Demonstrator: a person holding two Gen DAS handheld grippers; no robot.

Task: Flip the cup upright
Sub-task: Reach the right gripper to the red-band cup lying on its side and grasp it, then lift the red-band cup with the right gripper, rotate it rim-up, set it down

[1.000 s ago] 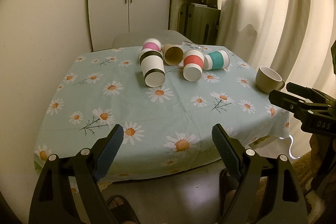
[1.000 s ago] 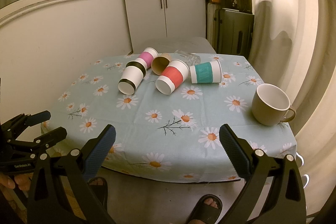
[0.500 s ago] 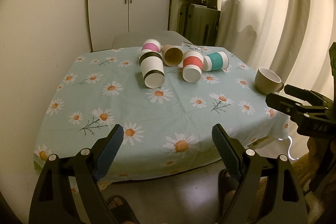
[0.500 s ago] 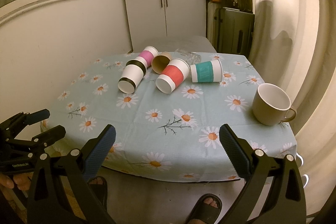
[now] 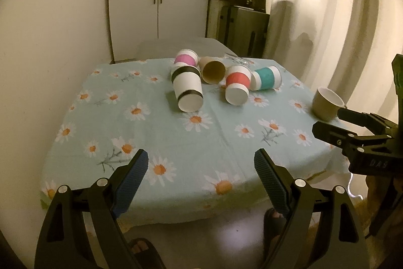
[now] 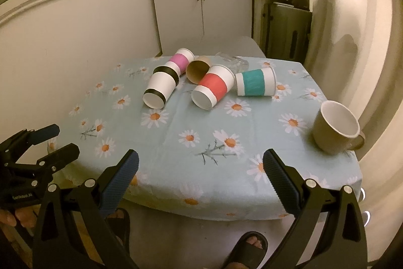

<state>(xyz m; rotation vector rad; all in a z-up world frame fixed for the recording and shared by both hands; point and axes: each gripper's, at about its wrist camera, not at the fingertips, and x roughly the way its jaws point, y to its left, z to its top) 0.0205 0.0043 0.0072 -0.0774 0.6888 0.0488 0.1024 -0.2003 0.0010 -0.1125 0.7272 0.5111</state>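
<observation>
Several paper cups lie on their sides in a cluster at the far middle of the table: a black-banded cup (image 5: 187,88) (image 6: 161,86), a pink cup (image 5: 186,59) (image 6: 180,61), a brown cup (image 5: 213,71) (image 6: 197,69), a red cup (image 5: 237,85) (image 6: 212,87) and a teal cup (image 5: 266,77) (image 6: 255,81). My left gripper (image 5: 200,174) is open and empty over the near table edge. My right gripper (image 6: 201,173) is open and empty, also at the near edge. Each gripper shows in the other's view, the left one (image 6: 47,140) and the right one (image 5: 335,125).
The table (image 5: 226,148) has a light blue daisy cloth. A beige mug (image 5: 326,105) (image 6: 336,127) stands upright near the right edge. A clear glass (image 6: 233,59) lies behind the cups. A cupboard, boxes and curtains stand behind; sandalled feet show below.
Both grippers have drifted slightly; the left view has pulled back a little from the table. The cups have not moved and both grippers stay open.
</observation>
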